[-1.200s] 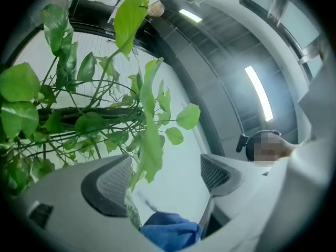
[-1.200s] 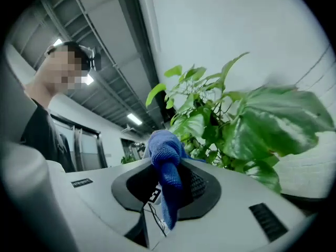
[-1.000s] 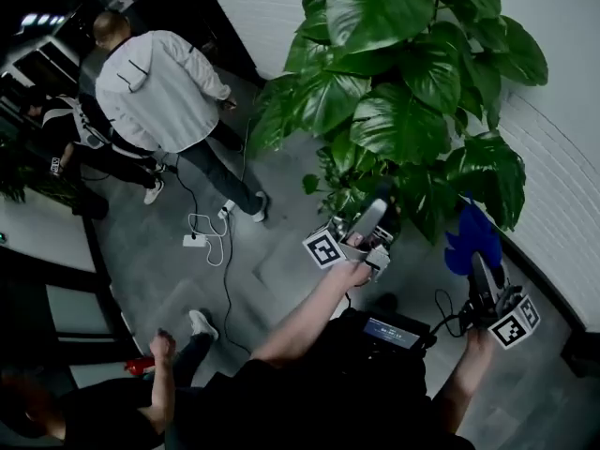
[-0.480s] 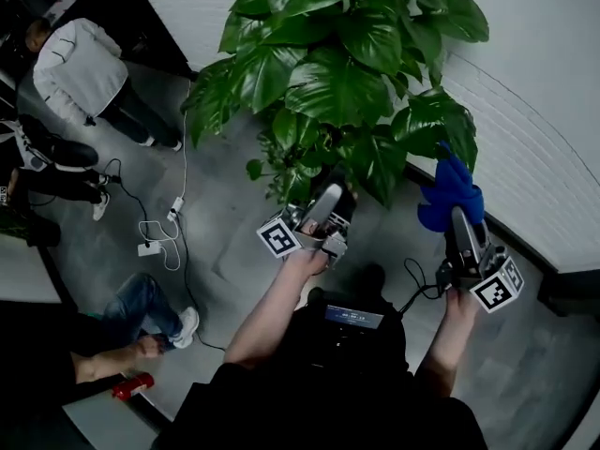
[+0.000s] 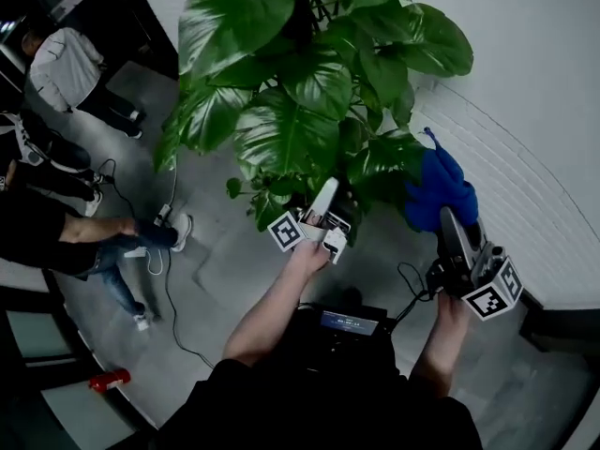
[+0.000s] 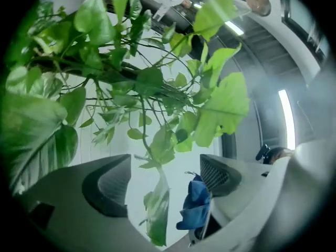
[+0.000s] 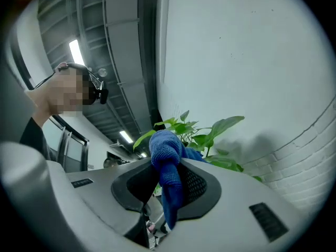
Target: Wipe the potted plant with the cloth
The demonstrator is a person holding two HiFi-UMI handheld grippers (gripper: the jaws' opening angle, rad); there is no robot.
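While the right gripper (image 5: 450, 218) sits just right of the big-leaved green potted plant (image 5: 281, 139), its jaws are clenched on the bunched blue microfibre cloth (image 5: 439, 187). The cloth bulges above the jaw tips, and a tail of it hangs down between them. Its upper edge lies close to the plant's lower right leaves; contact cannot be told.

Left gripper (image 5: 325, 193): under the plant's middle, pointing up into the foliage. Jaws released and wide apart, having just been opening further. One drooping pale green leaf (image 6: 156, 214) hangs between them, pads clear of it.

White brick wall (image 5: 525, 148) behind and right of the plant. Grey floor (image 5: 225, 270) to its left. A person in a white jacket (image 5: 64, 68) stands well off on that side.
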